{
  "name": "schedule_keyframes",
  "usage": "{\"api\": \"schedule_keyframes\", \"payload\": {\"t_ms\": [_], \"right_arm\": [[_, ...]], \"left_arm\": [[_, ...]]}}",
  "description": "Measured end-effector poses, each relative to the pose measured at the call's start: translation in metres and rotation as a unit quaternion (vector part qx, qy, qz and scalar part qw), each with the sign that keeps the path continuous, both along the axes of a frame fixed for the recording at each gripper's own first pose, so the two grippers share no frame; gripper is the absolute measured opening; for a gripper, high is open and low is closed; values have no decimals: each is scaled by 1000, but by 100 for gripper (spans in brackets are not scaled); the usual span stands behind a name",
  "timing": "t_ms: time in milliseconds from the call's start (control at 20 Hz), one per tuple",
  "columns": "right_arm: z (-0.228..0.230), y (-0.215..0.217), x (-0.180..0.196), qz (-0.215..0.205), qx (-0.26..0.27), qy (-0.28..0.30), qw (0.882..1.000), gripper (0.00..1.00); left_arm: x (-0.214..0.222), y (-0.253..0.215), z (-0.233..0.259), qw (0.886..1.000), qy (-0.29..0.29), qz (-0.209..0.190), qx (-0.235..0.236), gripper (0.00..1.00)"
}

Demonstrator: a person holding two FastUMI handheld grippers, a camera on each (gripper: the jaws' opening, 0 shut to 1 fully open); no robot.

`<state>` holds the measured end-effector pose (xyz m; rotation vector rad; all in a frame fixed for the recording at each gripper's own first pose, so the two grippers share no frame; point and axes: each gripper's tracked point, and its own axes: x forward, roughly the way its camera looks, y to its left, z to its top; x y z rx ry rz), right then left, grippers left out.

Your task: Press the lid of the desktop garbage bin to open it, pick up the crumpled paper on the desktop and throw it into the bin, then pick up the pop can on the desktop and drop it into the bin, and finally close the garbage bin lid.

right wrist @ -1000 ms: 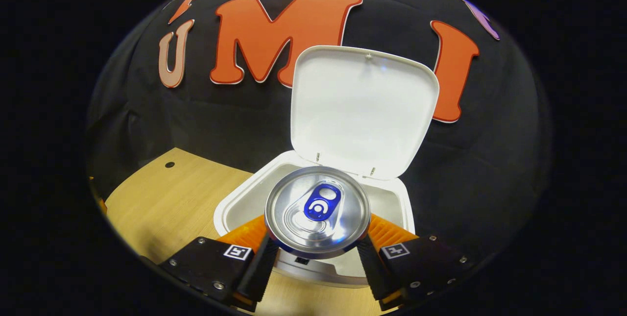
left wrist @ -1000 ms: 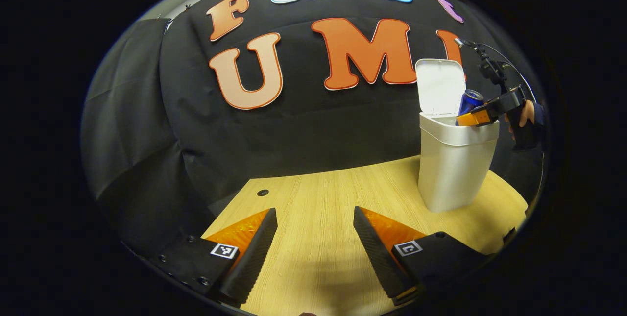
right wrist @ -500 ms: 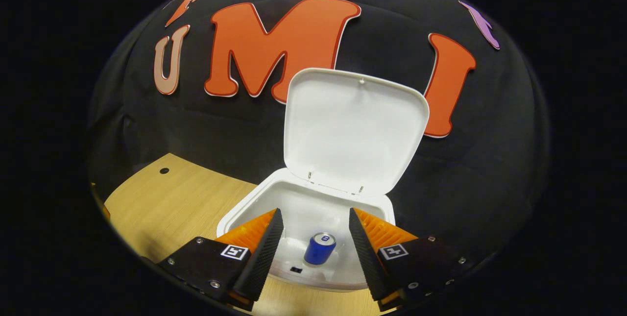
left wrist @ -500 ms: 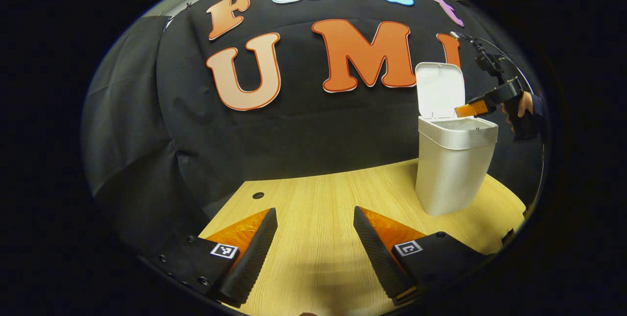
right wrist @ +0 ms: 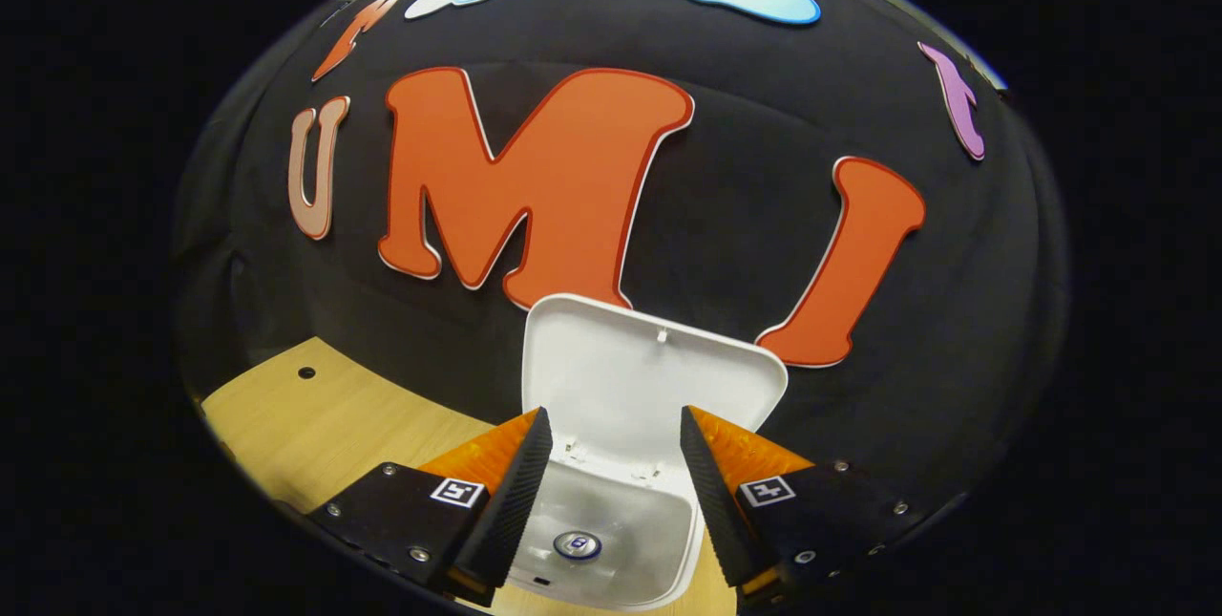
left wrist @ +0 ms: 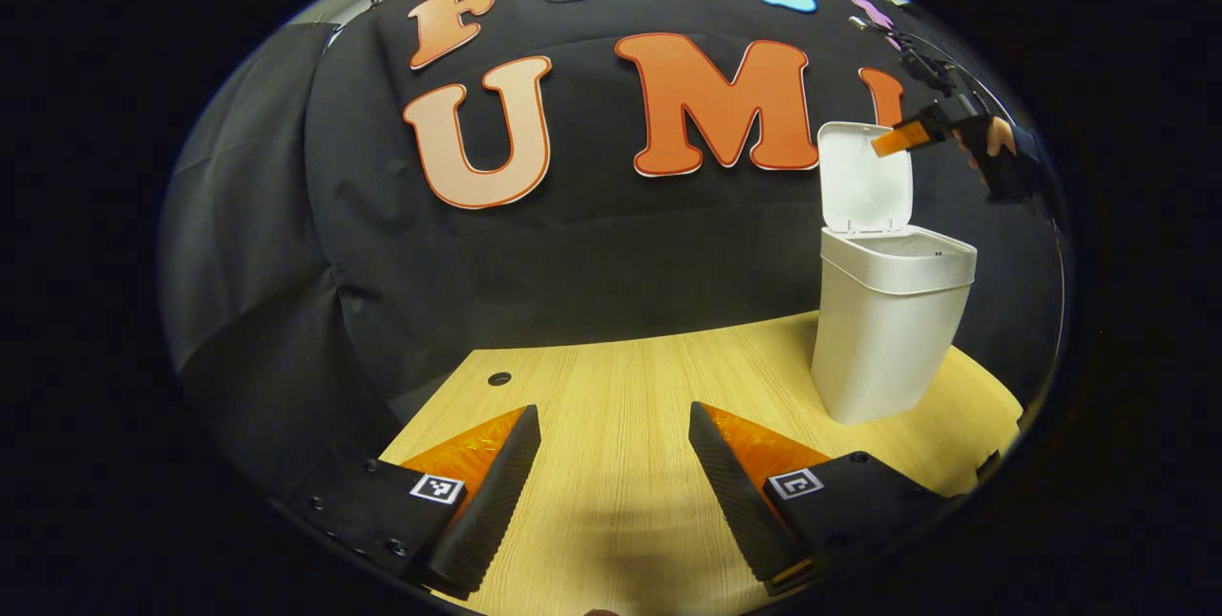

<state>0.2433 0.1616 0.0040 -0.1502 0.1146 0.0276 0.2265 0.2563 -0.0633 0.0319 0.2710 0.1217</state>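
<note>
Right gripper spread and empty above the bin at the bench's far right corner, can inside: best brought behind the upright lid, tipped forward, pressed until latched; left gripper spread, idle.

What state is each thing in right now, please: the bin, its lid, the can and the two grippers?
Garbage bin: upright on the table, mouth open.
Lid: flipped up, standing open.
Pop can: inside the bin, at the bottom, top end facing up.
Right gripper: open, empty, raised above the bin's mouth.
Left gripper: open, empty, low over the table, apart from the bin.
</note>
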Motion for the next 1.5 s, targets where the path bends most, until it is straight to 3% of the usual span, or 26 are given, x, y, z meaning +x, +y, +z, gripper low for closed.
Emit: {"api": "schedule_keyframes", "payload": {"t_ms": [50, 500, 850, 1500], "right_arm": [[8, -1, 4, -1, -6, -9, 1000, 82], [62, -13, 42, -12, -7, -51, 999, 82], [49, -21, 70, -25, 27, -31, 999, 82], [15, -6, 6, 21, 97, 5, 995, 81]], "left_arm": [[0, 0, -1, 1000, 0, 1, -2, 100], [-5, 11, -5, 1000, 6, 24, -6, 100], [-13, 18, -11, 998, 17, 50, -17, 100], [-10, 2, -8, 1000, 17, 15, -9, 99]]}}
